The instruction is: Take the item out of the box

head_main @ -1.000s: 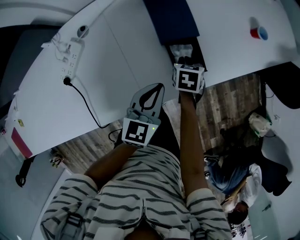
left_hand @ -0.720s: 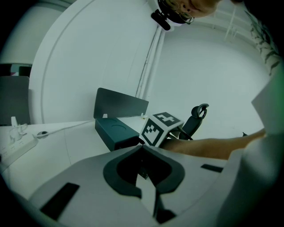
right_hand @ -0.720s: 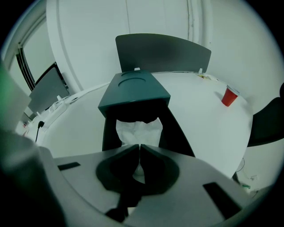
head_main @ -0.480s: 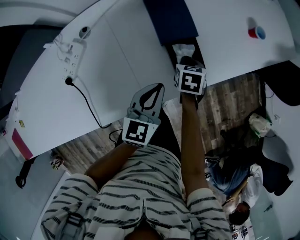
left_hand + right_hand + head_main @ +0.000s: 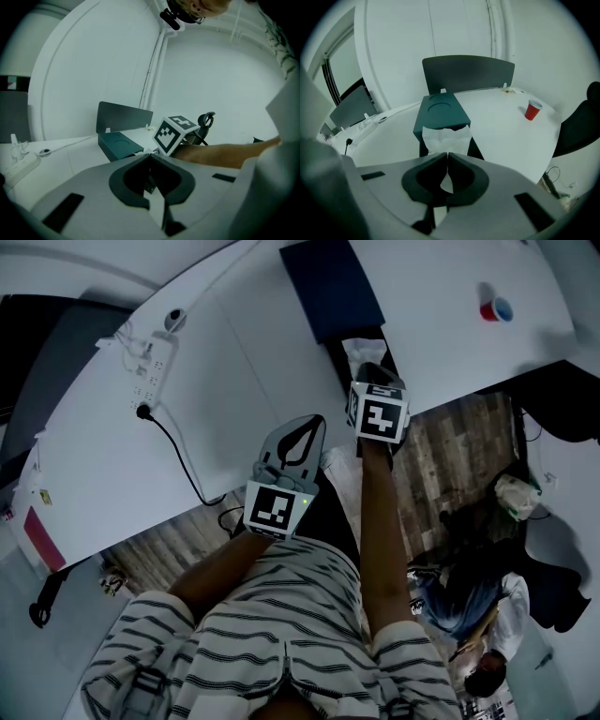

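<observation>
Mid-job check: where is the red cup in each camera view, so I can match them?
Head view: red cup, upper right, on the white table.
Left gripper view: not in it.
Right gripper view: right of centre, near the table's edge.
Shared landmark: the dark open box, top centre in the head view, left of centre in the left gripper view, centre in the right.

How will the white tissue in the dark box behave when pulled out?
Probably floppy and light: the white tissue looks thin and creased where the right gripper pinches it. It may tear if jerked. The box is unheld, so it might lift too.
</observation>
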A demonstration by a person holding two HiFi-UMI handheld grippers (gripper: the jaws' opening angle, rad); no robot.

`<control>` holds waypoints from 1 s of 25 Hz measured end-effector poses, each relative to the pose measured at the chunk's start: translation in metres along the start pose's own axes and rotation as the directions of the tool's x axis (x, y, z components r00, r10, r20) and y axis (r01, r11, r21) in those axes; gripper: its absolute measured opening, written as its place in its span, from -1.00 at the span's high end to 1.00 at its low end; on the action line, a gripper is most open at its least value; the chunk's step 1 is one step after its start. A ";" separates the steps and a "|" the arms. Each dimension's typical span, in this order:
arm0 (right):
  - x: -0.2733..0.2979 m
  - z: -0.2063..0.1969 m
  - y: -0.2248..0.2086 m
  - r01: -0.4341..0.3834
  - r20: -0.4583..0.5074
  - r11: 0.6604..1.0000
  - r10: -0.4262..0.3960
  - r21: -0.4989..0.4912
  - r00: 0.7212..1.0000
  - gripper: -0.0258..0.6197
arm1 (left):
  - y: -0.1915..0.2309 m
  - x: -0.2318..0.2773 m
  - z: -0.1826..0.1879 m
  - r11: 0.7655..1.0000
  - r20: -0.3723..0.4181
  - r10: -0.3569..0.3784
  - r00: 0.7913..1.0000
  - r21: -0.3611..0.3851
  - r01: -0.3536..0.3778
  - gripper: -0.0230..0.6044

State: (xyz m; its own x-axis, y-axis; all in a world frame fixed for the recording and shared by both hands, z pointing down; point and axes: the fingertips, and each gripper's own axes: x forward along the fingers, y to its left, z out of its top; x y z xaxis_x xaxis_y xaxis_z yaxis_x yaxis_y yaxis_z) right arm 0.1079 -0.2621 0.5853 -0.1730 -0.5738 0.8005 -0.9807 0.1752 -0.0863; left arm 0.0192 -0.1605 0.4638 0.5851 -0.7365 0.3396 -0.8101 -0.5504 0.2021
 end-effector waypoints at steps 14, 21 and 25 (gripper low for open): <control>-0.067 0.030 0.013 0.007 0.154 1.000 -0.006 -0.004 0.988 0.85 | -0.011 -0.026 0.031 0.998 0.048 -0.024 0.999 0.063 0.021 0.85; -0.103 0.043 0.021 0.017 0.235 1.000 -0.015 -0.004 0.972 0.85 | -0.014 -0.040 0.051 0.995 0.087 -0.033 0.996 0.098 0.024 0.85; -0.125 0.050 0.024 0.014 0.298 1.000 -0.014 0.002 0.954 0.84 | -0.016 -0.047 0.061 0.994 0.107 -0.040 0.993 0.107 0.028 0.85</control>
State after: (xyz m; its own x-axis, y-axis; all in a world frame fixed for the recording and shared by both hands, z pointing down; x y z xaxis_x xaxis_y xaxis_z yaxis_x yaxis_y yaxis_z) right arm 0.1012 -0.2260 0.4533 -0.1780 -0.7887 0.5884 -0.9833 0.1653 -0.0760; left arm 0.0073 -0.1413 0.3886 0.6177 -0.7519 0.2306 -0.7844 -0.6100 0.1124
